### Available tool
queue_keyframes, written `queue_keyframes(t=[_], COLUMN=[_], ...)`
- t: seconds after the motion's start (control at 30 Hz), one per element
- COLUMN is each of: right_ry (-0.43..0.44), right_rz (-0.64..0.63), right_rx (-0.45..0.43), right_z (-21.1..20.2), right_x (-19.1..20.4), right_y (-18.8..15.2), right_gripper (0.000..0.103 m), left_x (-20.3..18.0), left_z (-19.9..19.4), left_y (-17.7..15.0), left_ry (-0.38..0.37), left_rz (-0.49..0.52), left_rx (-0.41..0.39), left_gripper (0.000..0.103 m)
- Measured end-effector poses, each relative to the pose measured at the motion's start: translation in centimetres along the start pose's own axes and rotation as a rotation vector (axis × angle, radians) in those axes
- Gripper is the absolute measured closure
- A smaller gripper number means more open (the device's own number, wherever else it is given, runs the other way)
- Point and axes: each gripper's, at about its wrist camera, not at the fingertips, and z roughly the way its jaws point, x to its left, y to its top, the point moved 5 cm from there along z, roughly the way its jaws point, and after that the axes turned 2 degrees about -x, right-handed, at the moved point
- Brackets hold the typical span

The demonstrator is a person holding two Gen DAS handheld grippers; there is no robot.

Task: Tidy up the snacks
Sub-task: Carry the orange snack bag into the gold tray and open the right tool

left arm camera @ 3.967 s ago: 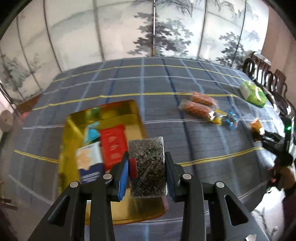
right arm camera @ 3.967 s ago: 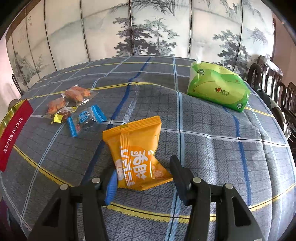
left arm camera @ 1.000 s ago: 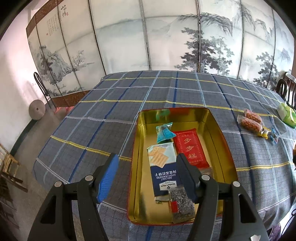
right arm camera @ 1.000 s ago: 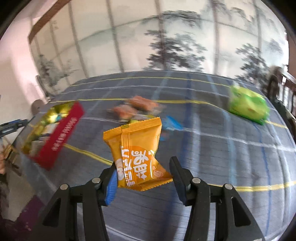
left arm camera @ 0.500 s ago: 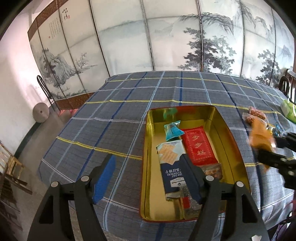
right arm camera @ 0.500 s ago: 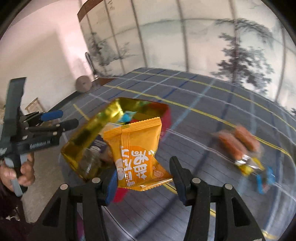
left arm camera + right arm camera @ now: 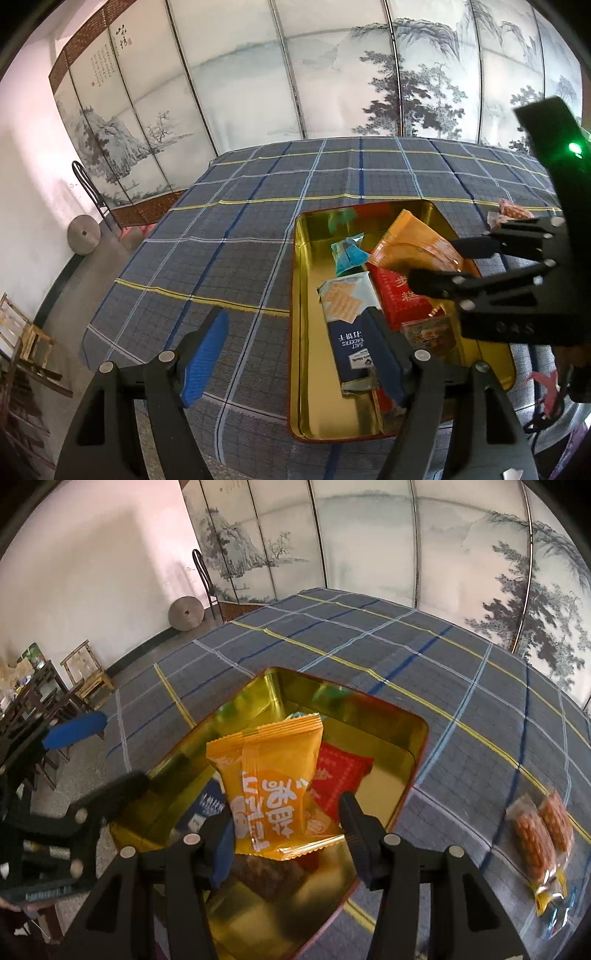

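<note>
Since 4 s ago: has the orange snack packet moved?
Yes. The orange snack packet left the bare tablecloth near the green pack and now hangs over the gold tin, held by the right gripper.

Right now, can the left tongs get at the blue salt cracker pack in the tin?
Probably yes. The left tongs are open and empty, and the cracker pack lies uncovered just ahead in the gold tin. The right tongs, holding the orange packet, hover farther back.
</note>
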Motion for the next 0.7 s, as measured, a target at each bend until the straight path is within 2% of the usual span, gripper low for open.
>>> queue_keyframes(t=[0.7], right_ry=[-0.017], right_rz=[0.036], right_rx=[0.037], right_z=[3.7], right_x=[0.4], right_y=[1.7], right_gripper=[0.050], left_x=[0.9], left_z=[0.9], left_y=[-0.4], left_ry=[-0.002], left_rz=[-0.010], left_rx=[0.020], left_gripper=[0.031])
